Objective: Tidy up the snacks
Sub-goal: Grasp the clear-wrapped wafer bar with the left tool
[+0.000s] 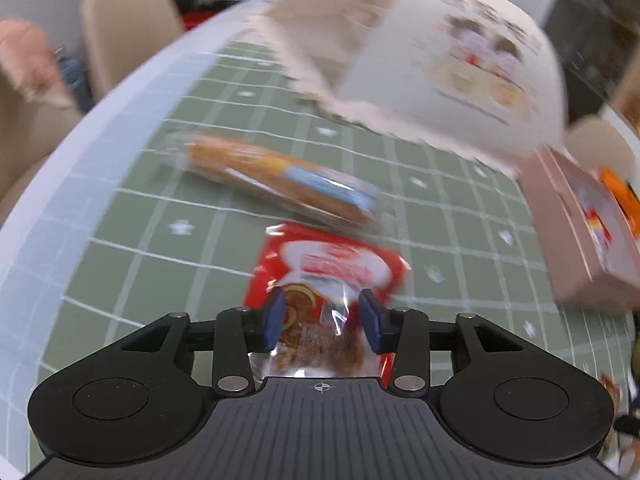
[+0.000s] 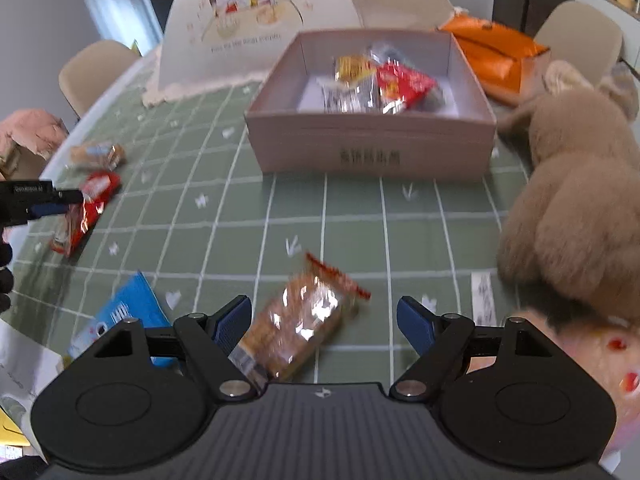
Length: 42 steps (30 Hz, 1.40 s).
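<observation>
Straddling a shiny red snack packet (image 1: pixel 324 276), left jaws half-open; right jaws wide, empty.

On the worktop (image 2: pixel 360 216) an open box (image 2: pixel 372 148) stood at the far middle, with several snack packets (image 2: pixel 372 84) lying in it. Behind the box to the left rose a domed food cover (image 2: pixel 256 20); behind it to the right lay a flat bag (image 2: pixel 492 52). A plush toy (image 2: pixel 576 200) sat right of the box. Near the middle lay a wrapped cake (image 2: pixel 300 328), with a flat packet (image 2: pixel 124 316) to its left. Far left lay a foil packet (image 2: pixel 86 208), and beyond it a wrapped roll (image 2: pixel 96 154).
</observation>
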Each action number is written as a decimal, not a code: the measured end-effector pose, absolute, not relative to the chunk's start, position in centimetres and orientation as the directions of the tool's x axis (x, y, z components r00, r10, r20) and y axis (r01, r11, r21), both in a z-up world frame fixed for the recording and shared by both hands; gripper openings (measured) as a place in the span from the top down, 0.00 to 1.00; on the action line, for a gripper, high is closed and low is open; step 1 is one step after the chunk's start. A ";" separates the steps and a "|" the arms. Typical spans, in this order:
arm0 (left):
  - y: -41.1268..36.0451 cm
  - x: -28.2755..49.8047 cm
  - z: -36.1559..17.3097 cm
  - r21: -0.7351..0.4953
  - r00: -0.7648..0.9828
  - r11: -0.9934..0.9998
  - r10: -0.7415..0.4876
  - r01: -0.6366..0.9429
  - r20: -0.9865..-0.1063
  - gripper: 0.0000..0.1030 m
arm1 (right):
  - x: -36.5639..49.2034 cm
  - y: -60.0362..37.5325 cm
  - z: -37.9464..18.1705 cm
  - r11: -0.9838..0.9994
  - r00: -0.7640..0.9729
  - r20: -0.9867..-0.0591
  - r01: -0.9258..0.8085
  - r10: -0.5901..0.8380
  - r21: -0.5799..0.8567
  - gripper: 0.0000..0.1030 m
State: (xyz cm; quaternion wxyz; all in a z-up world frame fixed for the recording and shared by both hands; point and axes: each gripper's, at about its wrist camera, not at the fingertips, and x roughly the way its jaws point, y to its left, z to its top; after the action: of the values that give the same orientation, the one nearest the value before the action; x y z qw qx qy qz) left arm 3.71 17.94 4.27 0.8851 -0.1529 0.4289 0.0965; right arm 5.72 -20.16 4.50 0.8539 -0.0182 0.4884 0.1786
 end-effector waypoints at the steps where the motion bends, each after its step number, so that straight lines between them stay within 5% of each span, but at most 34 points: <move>1: 17.1 3.8 4.3 -0.186 0.610 0.945 0.017 -0.268 -0.792 0.56 | 5.5 -20.0 4.4 0.932 0.447 -0.843 -0.327 0.301 0.160 0.22; 12: 9.3 -0.6 5.4 -0.295 0.470 0.954 -0.281 0.047 -0.837 0.58 | 2.3 -16.9 4.1 0.856 0.374 -0.864 -0.503 0.338 0.118 0.22; 17: 7.9 -1.5 4.0 -0.318 0.370 0.947 -0.313 0.048 -0.875 0.58 | -0.2 -14.8 4.3 0.737 0.272 -0.863 -0.657 0.427 0.158 0.22; 19: 7.5 -1.6 3.3 -0.348 0.354 0.937 -0.336 0.031 -0.873 0.59 | -0.8 -14.1 3.8 0.696 0.208 -0.863 -0.689 0.460 0.204 0.34; 20: 7.4 -1.6 3.3 -0.369 0.354 0.929 -0.354 0.025 -0.866 0.58 | -1.0 -13.6 3.5 0.667 0.171 -0.864 -0.710 0.474 0.226 0.51; 31: 7.1 1.8 3.9 -0.482 0.475 0.874 -0.399 -0.063 -0.784 0.60 | 2.7 -12.5 5.0 0.773 0.407 -0.821 -0.631 0.399 0.063 0.57; 34: 7.0 2.6 4.6 -0.439 0.520 0.895 -0.337 -0.082 -0.785 0.60 | 3.4 -13.4 5.8 0.812 0.511 -0.792 -0.583 0.334 -0.033 0.53; 37: 6.8 2.3 5.3 -0.401 0.528 0.914 -0.311 -0.063 -0.790 0.60 | 3.7 -15.0 5.7 0.830 0.518 -0.793 -0.557 0.321 -0.028 0.24; 42: 6.3 1.6 5.3 -0.338 0.497 0.941 -0.276 -0.037 -0.822 0.60 | 3.8 -17.4 4.3 0.855 0.485 -0.824 -0.518 0.292 -0.002 0.21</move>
State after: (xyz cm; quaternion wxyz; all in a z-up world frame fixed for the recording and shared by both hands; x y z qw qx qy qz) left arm 1.65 6.26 5.32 0.8508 -0.1574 0.4963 -0.0702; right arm 3.77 -17.45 4.30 0.8525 -0.1262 0.4483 0.2375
